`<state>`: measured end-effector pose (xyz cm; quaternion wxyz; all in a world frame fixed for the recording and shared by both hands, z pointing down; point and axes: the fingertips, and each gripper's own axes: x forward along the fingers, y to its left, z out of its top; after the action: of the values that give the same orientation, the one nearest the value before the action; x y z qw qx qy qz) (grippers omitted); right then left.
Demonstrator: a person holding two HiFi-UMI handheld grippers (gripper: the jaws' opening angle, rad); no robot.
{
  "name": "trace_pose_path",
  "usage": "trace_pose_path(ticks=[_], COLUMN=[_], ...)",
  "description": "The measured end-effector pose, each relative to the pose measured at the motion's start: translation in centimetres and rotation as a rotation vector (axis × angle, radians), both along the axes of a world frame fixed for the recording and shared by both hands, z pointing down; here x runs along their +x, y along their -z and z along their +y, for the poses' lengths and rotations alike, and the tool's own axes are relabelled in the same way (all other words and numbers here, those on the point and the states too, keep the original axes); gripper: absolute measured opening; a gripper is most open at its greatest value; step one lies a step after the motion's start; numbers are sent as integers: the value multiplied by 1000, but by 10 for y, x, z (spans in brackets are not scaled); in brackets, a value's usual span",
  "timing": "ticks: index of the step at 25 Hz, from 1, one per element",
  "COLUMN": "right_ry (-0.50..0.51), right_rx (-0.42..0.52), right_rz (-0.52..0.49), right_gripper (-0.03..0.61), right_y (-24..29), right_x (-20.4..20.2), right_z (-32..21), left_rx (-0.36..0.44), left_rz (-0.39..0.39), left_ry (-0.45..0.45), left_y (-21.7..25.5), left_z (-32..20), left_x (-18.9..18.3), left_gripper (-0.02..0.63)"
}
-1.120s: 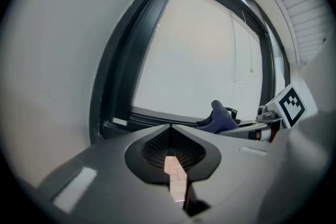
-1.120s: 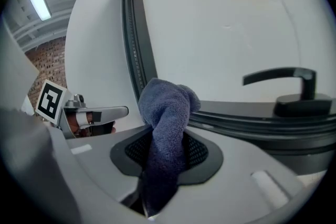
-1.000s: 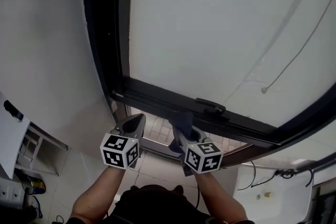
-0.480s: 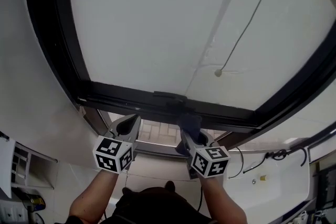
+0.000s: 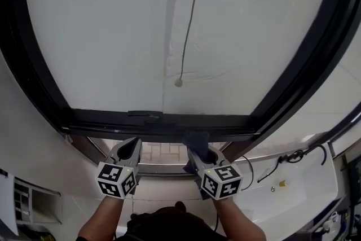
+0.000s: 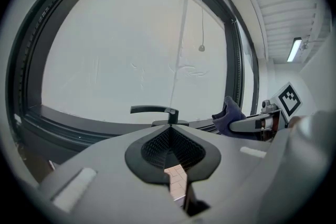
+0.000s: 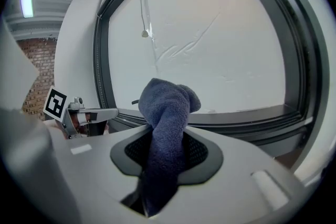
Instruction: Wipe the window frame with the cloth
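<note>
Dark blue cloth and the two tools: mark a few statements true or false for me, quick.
The right tool is shut on the dark blue terry cloth. True.
The left tool holds a second cloth. False: its jaws are together on nothing.
The black lever handle sits on the bottom rail of the black window frame. True.
The thin pull cord touches the cloth with its end. False: it hangs above it, apart.

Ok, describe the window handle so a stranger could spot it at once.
Start at the big window, then the bottom of its dark frame. The handle is a short dark lever lying along it, left of the blue cloth; nothing else sticks up there.
</note>
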<state>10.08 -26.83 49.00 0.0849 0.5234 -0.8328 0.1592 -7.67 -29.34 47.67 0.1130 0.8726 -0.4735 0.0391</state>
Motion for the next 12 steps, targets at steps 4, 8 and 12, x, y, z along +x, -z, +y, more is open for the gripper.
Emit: trace_pose_path(ticks=[4, 8, 12], right_ry=[-12, -49, -88], right_rx=[8, 17, 28], right_rz=[-14, -35, -48], right_gripper=[123, 123, 123], right_y=[3, 8, 13], right_x=[12, 13, 5], right_z=[3, 11, 25], left_rx=[12, 30, 50], left_rz=[-9, -23, -33], left_ry=[-15, -44, -81], left_y=[6, 15, 20], left_z=[5, 14, 25], left_x=[11, 8, -4], left_gripper=[-6, -6, -6])
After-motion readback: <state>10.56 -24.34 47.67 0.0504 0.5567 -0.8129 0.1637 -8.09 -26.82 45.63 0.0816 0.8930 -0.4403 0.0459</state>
